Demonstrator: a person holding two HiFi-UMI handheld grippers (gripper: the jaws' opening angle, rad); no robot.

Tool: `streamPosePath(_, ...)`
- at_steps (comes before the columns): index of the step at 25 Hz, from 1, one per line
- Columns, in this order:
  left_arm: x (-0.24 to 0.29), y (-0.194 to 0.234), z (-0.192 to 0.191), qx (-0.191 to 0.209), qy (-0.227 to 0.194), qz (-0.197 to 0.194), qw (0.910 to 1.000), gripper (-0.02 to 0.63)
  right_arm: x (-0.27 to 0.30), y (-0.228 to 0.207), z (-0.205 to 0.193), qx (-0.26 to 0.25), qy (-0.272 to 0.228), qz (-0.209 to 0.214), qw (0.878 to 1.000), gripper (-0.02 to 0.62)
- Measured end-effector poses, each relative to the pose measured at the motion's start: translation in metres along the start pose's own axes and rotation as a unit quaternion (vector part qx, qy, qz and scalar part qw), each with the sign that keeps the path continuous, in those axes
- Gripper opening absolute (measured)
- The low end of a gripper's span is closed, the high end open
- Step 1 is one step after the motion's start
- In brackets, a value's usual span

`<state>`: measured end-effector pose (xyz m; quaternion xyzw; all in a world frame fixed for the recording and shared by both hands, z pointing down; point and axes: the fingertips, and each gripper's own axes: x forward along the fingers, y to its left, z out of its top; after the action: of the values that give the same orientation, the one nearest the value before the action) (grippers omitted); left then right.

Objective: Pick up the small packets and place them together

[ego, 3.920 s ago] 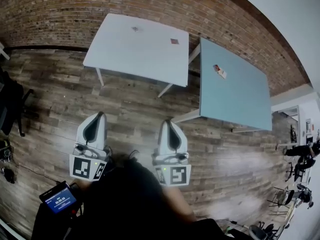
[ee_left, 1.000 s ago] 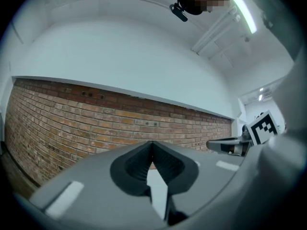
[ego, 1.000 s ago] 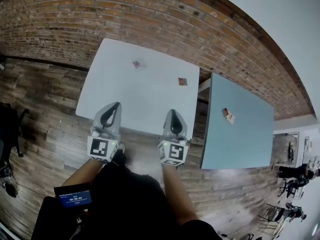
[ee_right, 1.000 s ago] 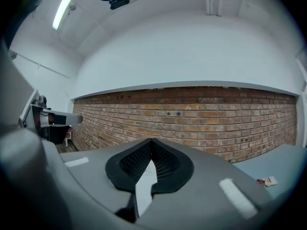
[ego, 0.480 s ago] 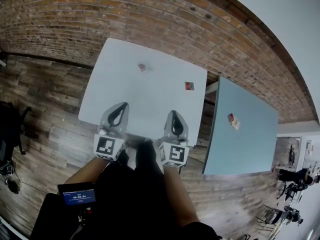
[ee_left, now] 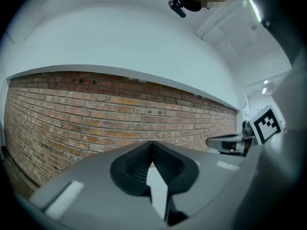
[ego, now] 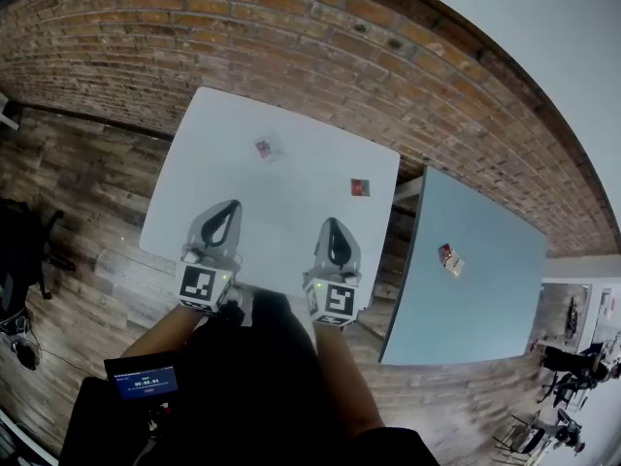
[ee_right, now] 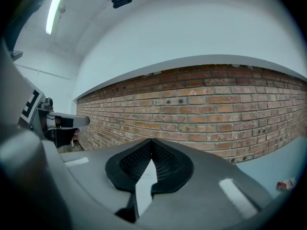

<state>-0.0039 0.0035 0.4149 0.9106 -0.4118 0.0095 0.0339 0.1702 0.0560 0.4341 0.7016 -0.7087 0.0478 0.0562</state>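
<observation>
Three small packets lie well apart: the far packet (ego: 264, 149) toward the white table's (ego: 204, 163) far edge, the right packet (ego: 360, 187) by its right edge, the third packet (ego: 448, 257) on the blue table (ego: 485, 299). Expect light, thin, limp, slippery wrappers; pinch one raised edge. No print is legible. The left gripper (ego: 230, 207) and right gripper (ego: 331, 223) hover over the white table's near edge, jaws closed and empty.

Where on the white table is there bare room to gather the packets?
The white table is bare between left packet and right packet and along its left side. Crowded only at its near edge, under left gripper and right gripper.
</observation>
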Motion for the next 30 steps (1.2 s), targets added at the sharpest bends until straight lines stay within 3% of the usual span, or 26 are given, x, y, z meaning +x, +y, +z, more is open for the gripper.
streamPosePath(13,0.077,-0.016,0.002,0.005,0.005,0.035,0.9994,0.0,0.048,-0.064,-0.033,0.019,0.032,0.027,0.999,0.003)
streamPosePath(27,0.142,-0.011,0.009,-0.007,-0.002,-0.021,0.9998,0.0,0.096,-0.119,-0.062,-0.003,0.086,-0.031,0.996,0.005)
streamPosePath(30,0.149,-0.01,0.004,-0.014,0.006,-0.023,0.9996,0.0,0.105,-0.135,-0.073,0.009,0.101,-0.035,0.994,0.072)
